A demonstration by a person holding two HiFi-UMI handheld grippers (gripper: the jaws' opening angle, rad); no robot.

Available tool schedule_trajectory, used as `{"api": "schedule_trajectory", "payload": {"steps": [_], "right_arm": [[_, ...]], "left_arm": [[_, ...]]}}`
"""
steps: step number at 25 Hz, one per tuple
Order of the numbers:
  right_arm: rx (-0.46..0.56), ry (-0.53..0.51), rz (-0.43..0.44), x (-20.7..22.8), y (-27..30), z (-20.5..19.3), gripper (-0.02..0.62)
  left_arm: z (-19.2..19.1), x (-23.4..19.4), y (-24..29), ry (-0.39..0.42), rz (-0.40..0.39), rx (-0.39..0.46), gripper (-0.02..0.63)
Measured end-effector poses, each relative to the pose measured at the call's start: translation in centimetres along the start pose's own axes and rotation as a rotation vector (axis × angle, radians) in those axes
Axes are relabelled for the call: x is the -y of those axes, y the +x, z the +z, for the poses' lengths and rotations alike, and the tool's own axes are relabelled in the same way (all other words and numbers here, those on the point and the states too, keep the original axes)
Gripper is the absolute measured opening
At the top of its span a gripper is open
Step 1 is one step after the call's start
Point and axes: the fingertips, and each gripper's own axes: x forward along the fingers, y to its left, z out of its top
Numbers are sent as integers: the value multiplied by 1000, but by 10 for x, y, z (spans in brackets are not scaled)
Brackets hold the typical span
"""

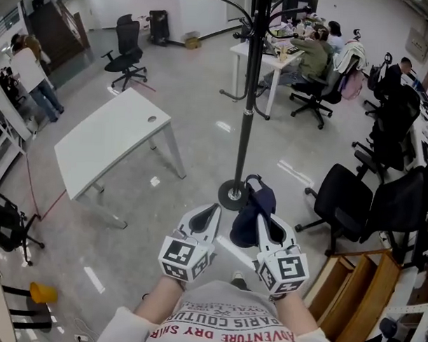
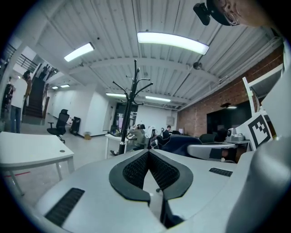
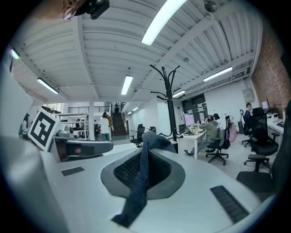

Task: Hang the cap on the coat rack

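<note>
**Cap pinched in right claw, rack straight ahead**

Right claw [image 3: 146,154] is clenched on a fold of the dark blue cap [image 3: 138,186]. The cloth runs up between the pads and bunches over the tips. In the head view the cap hangs from that claw, close to the round foot of the coat rack [image 1: 248,98]. Left claw [image 2: 148,152]: tips pressed together, nothing between them, held alongside the right one. The rack stands upright ahead of both claws, with its hooks high above them. Black office chairs [image 1: 343,199] stand off to the right.
</note>
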Motion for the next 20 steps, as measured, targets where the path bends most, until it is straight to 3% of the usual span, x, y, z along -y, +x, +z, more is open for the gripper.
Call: {"api": "schedule_trajectory", "payload": {"steps": [10, 20], "right_arm": [[-17, -10, 103, 104, 46, 2, 18], [-35, -4, 76, 159, 101, 4, 18]], "left_arm": [[9, 10, 109, -6, 108, 12, 6], [1, -10, 177, -8, 84, -41, 6]]}}
